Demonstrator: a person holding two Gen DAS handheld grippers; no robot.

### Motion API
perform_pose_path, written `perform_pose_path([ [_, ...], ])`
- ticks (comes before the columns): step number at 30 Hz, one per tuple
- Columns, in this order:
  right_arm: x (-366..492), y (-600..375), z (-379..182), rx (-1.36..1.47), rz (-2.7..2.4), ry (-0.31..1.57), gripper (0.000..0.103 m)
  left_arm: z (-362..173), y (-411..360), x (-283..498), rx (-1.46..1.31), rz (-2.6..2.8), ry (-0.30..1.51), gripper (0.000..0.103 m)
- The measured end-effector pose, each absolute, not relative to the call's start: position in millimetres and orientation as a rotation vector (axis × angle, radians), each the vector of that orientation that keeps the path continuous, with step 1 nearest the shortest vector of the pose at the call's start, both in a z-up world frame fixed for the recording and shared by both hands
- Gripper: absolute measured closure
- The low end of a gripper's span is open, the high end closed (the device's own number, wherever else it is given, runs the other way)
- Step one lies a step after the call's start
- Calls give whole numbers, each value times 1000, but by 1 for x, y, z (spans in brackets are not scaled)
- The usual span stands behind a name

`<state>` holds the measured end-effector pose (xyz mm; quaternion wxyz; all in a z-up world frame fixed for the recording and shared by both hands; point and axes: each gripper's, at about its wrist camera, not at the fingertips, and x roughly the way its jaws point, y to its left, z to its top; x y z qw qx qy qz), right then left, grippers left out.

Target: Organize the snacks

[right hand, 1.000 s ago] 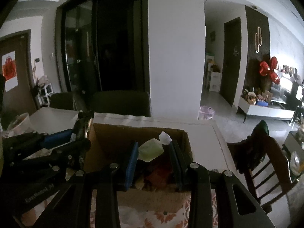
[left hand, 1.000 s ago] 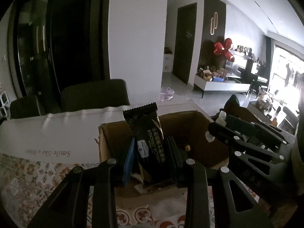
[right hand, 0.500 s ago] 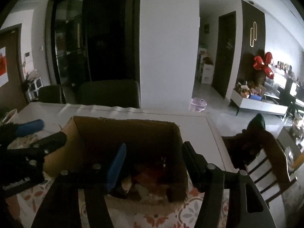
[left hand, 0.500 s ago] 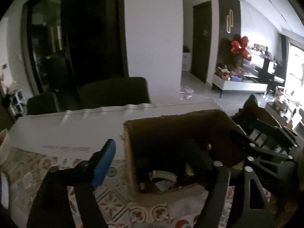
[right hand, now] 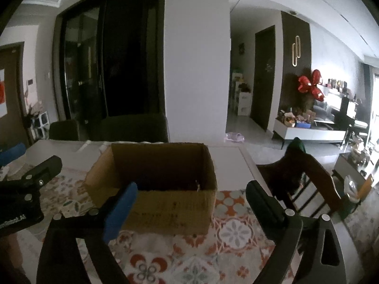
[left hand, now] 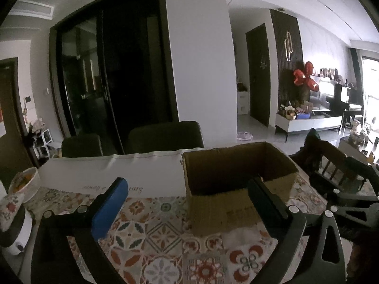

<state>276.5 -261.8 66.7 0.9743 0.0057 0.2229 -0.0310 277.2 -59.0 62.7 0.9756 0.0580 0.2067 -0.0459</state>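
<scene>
- Your left gripper (left hand: 187,198) is spread wide and holds nothing; one blue pad (left hand: 109,209) shows on its left finger.
- Your right gripper (right hand: 189,201) is just as wide, also with nothing in it.
- The box (right hand: 161,184) stands open-topped on the patterned cloth (right hand: 232,234), just ahead of both grippers.
- From the left wrist view the box (left hand: 236,184) sits right of centre.
- You cannot tell what lies inside; the interior is dark.
- A bowl (left hand: 24,184) sits at the table's far left.

Both black grippers carry one blue-padded finger (left hand: 110,207), one black, silver screws.
</scene>
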Motion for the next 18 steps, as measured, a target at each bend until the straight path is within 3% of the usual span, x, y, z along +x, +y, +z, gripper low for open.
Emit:
perform_pose_path([
  [18,135,-241,70,-8,-103,398,3,54,-39,141,142,-121,406,0],
])
